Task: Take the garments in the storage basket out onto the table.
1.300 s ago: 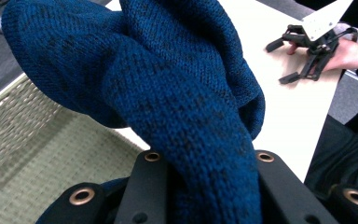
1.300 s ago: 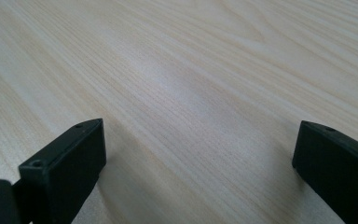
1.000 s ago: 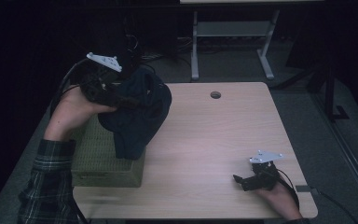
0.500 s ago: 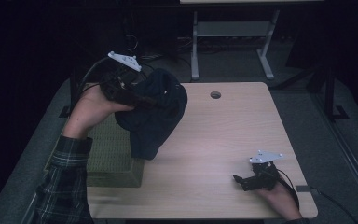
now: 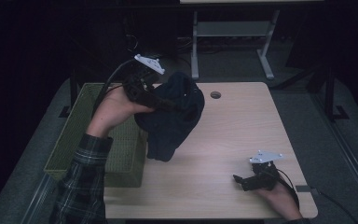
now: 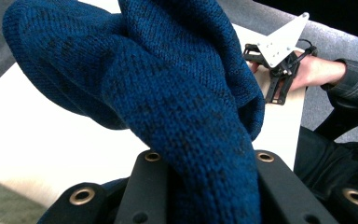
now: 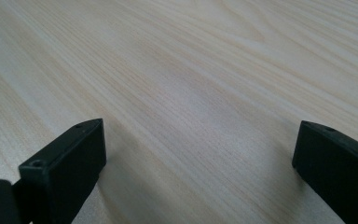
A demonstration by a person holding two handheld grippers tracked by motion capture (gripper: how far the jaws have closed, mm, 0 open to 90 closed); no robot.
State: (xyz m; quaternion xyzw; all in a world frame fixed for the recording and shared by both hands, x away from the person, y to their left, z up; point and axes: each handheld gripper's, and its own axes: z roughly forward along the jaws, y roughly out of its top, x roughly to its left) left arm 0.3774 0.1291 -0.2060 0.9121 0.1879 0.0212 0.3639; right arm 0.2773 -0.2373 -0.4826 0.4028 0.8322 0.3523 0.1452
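Observation:
A dark blue knitted garment (image 5: pixel 172 116) hangs bunched from my left gripper (image 5: pixel 164 103), above the table's left part and just right of the green basket (image 5: pixel 74 121). In the left gripper view the knit (image 6: pixel 177 93) is pinched between the two black jaws of the left gripper (image 6: pixel 205 186) and spills forward over them. My right gripper (image 5: pixel 240 180) rests on the table near the front right corner. Its jaws (image 7: pixel 198 158) stand wide apart with only bare wood between them. From the left gripper view, the right gripper (image 6: pixel 274 95) lies beyond the garment.
The green woven basket stands at the table's left edge, partly under my left forearm. The light wooden table (image 5: pixel 242 126) has a round cable hole (image 5: pixel 216 94) near its far edge. A white metal frame (image 5: pixel 233 32) stands on the floor behind.
My left hand has carried the garment to the right, from above the basket to over the tabletop, uncovering more of the basket. The right gripper has stayed put.

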